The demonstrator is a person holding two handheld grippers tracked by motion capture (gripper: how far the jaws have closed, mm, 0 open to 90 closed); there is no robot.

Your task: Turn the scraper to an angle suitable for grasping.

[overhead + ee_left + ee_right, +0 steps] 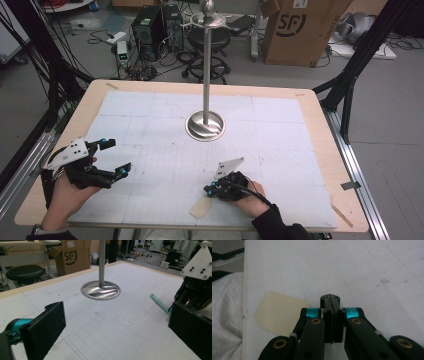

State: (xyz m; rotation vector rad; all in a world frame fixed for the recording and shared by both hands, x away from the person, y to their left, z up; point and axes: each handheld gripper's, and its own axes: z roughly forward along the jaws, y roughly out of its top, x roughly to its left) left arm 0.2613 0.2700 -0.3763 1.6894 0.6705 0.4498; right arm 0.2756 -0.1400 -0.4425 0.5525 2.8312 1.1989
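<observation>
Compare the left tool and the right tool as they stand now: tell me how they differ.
The left tool has its jaws spread wide with bare mat between them; the right tool has its jaws pressed together. The left tool points toward the middle of the mat; the right tool points at a cream, flat piece near the mat's front edge. Both are black with teal joints, carry a white three-cornered plate and are each held in one hand.

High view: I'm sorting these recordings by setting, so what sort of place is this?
Probably a lab or workshop. Computer towers with loose cables sit on the floor behind the table, beside a cardboard box, and black frame legs flank the table.
</observation>
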